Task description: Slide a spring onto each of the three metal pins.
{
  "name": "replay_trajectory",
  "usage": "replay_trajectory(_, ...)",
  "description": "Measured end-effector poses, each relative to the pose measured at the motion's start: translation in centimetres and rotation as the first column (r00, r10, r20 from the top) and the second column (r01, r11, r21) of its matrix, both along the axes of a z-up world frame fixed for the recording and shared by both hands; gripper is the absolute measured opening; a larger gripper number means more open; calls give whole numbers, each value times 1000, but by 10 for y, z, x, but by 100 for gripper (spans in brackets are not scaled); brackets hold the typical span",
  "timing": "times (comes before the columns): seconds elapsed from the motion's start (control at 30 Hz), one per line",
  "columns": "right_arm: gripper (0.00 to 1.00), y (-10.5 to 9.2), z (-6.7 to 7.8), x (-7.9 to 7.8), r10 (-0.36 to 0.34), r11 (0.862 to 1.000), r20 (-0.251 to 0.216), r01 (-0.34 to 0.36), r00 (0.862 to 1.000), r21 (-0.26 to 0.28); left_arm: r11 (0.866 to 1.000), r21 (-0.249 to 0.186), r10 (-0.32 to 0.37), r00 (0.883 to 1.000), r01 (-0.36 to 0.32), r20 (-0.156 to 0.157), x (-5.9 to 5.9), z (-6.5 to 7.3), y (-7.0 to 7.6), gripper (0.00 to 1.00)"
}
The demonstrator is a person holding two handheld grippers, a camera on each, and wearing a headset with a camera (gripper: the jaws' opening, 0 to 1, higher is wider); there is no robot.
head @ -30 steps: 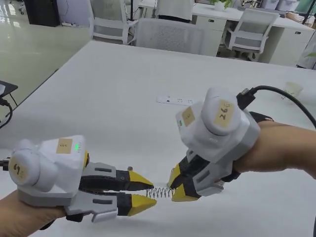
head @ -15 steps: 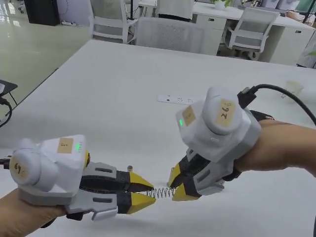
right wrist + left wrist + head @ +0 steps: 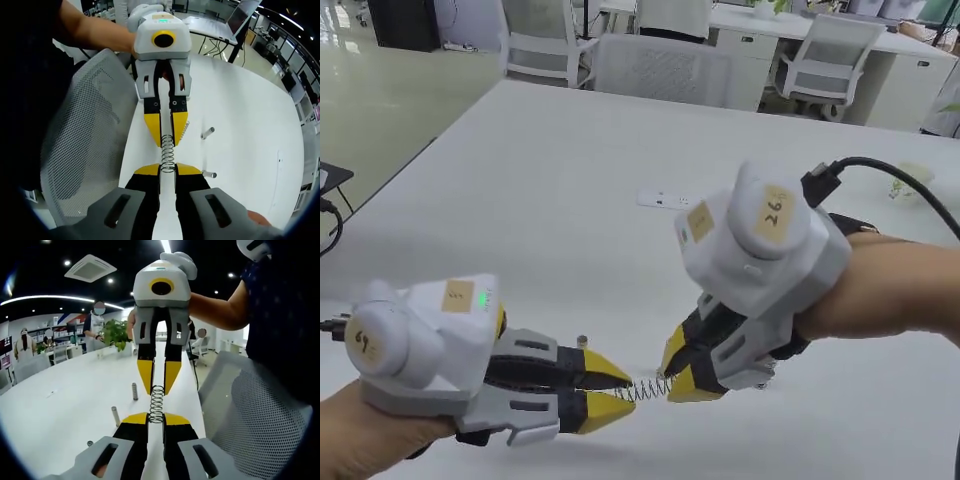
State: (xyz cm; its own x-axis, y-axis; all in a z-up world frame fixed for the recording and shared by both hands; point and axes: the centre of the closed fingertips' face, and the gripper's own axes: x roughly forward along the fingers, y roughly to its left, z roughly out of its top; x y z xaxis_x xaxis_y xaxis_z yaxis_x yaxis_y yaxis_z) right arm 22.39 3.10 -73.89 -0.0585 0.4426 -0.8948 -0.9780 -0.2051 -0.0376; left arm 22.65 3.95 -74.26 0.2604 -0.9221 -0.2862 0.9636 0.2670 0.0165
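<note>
Since a second ago the two tongs have drawn a little closer tip to tip, and the spring [image 3: 648, 388] stretched between them shows shorter. The right tongs [image 3: 672, 372] have also tipped slightly, so they now cover one end of the power strip [image 3: 663, 199] behind them.

Nearest, at the lower left of the head view, the left tongs [image 3: 620, 390] point to the right. Their yellow tips are pinched almost together on one end of the spring. The right tongs come in from the right and point down and to the left. Their tips are likewise closed on the other end. The spring hangs in the air just above the white table [image 3: 570, 180], roughly level, and touches nothing but the four tips.

In the left gripper view the spring [image 3: 157, 402] runs straight from the left tongs [image 3: 156, 418] to the right tongs [image 3: 159, 379]. Two pins [image 3: 134, 391] [image 3: 115, 416] stand upright on the table just to its left. The right gripper view has the same line in reverse, with the spring [image 3: 168, 150] between the right tongs [image 3: 168, 169] and the left tongs [image 3: 167, 131]. There the two pins [image 3: 207, 132] [image 3: 210, 175] are off to the right. In the head view one pin [image 3: 583, 343] shows just behind the left tongs' tips.

Farther back the power strip lies flat on the table. A black cable [image 3: 890, 172] arcs off the right tongs. Beyond the table's far edge stand grey mesh chairs [image 3: 660, 72] and more desks.
</note>
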Motion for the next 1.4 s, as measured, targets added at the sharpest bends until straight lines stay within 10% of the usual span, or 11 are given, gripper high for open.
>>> replay_trajectory(1.4,8,28,25,-11,-6,1000,16,6,1000,21,1000,11,-21,999,21,28,-2,1,-4,2)
